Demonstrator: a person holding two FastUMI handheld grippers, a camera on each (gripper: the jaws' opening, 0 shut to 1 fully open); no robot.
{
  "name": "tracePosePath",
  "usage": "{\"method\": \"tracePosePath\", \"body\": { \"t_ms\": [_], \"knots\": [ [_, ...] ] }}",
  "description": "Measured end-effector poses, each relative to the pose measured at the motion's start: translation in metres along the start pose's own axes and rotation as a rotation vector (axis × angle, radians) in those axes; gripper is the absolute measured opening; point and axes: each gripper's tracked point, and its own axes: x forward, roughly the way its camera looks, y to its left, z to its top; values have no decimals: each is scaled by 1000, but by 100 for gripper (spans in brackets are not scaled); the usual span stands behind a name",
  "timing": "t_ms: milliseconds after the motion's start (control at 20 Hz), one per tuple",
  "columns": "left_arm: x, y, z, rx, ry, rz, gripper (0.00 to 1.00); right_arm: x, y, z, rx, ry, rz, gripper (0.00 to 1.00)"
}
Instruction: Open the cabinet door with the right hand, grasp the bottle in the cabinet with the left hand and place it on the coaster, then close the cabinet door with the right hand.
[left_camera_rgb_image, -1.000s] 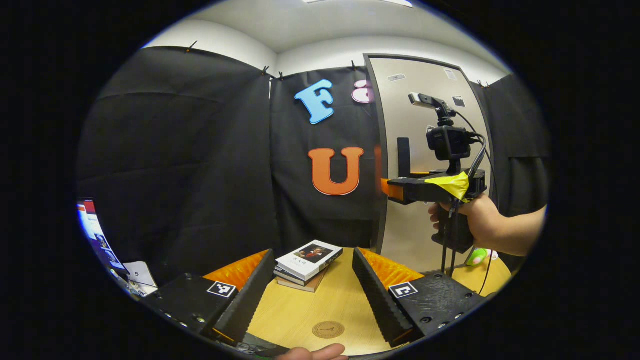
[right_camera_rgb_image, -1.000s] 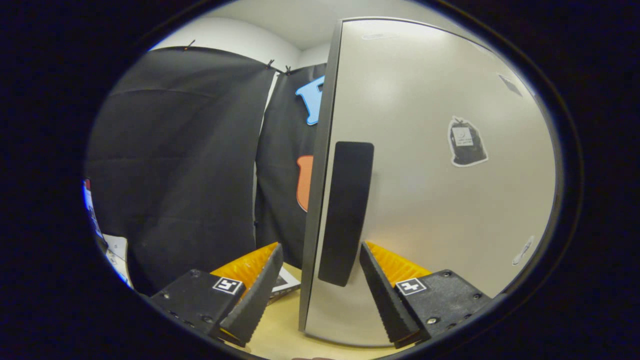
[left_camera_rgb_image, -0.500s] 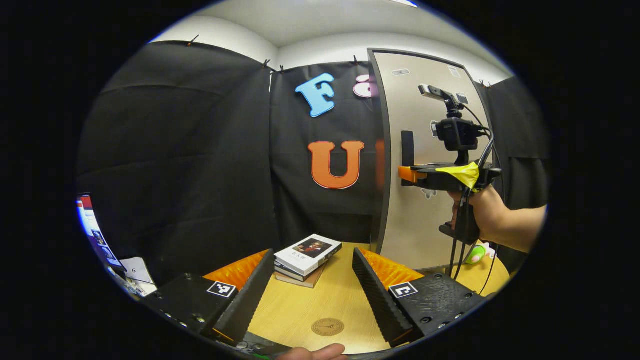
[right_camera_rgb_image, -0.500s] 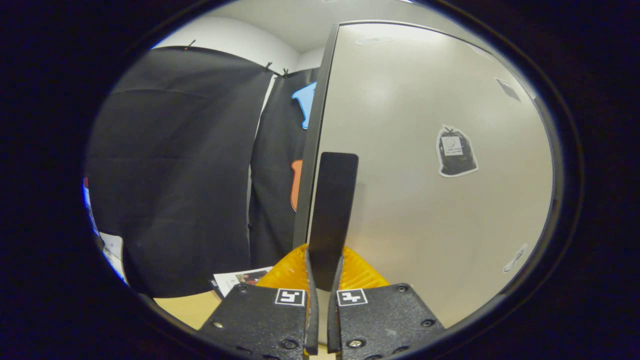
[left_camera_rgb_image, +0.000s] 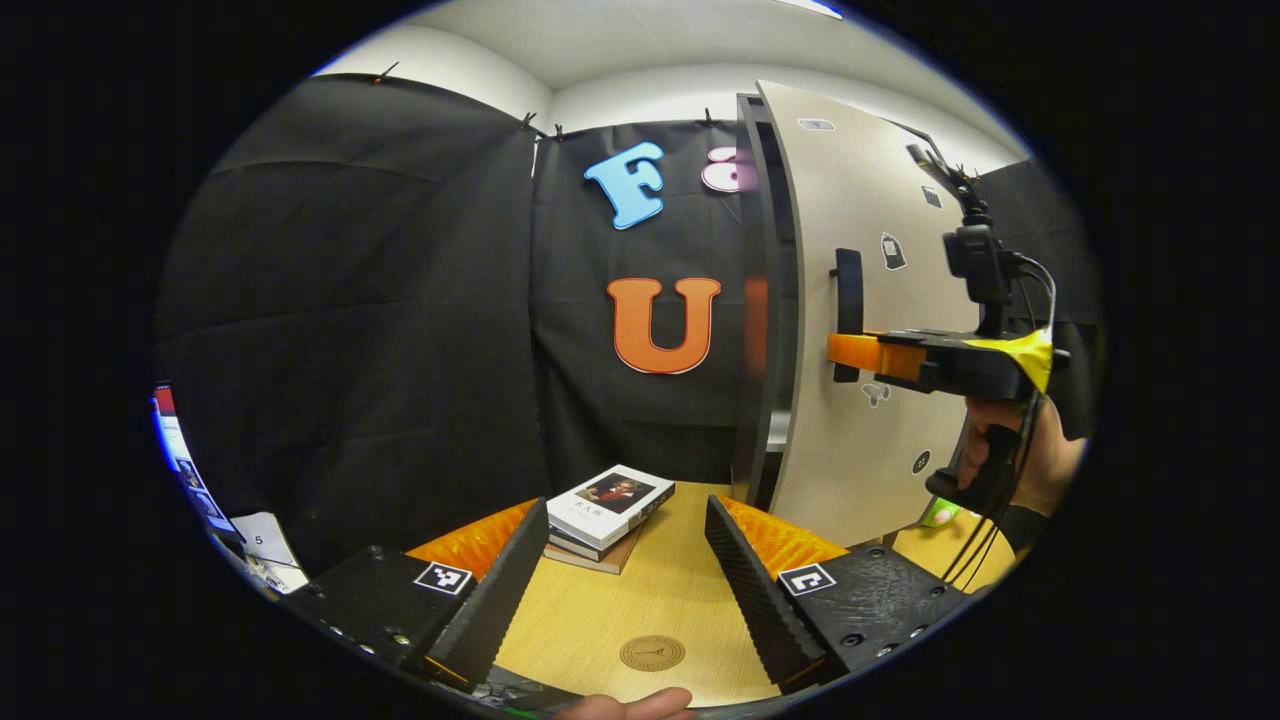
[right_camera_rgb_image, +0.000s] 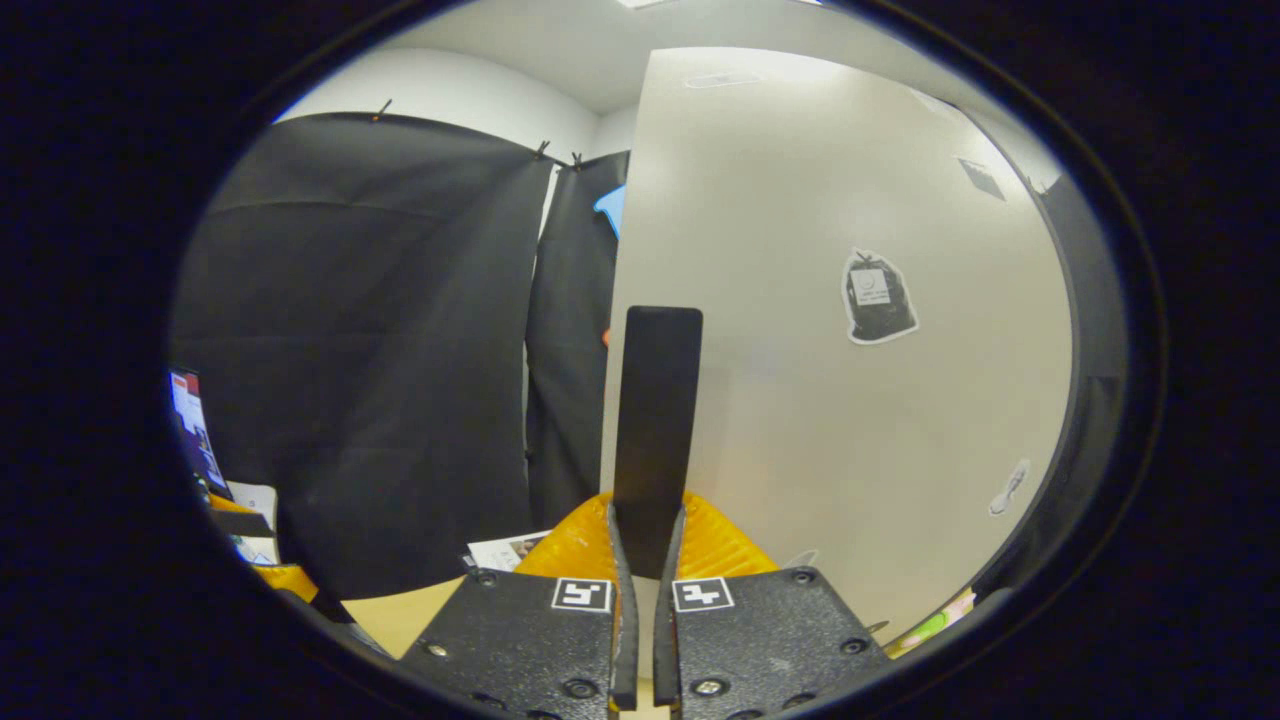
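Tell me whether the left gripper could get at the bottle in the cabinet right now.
Probably not yet. The cabinet door stands just ajar, the right gripper clamped on its handle, and the left gripper hangs open over the table.

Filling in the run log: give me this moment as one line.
stage: door opening | right gripper: shut on door handle | cabinet door: ajar | left gripper: open, above coaster
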Motion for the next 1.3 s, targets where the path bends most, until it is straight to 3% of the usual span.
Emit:
{"method": "tracePosePath", "body": {
  "t_ms": [700, 1300],
  "knots": [
    [13, -36, -10, 24, 27, -142, 95, -92, -3, -7, 79, 25, -30, 9],
    [19, -110, -10, 30, 20, -306, 95, -160, -18, -9, 92, 62, -108, 9]
  ]
}}
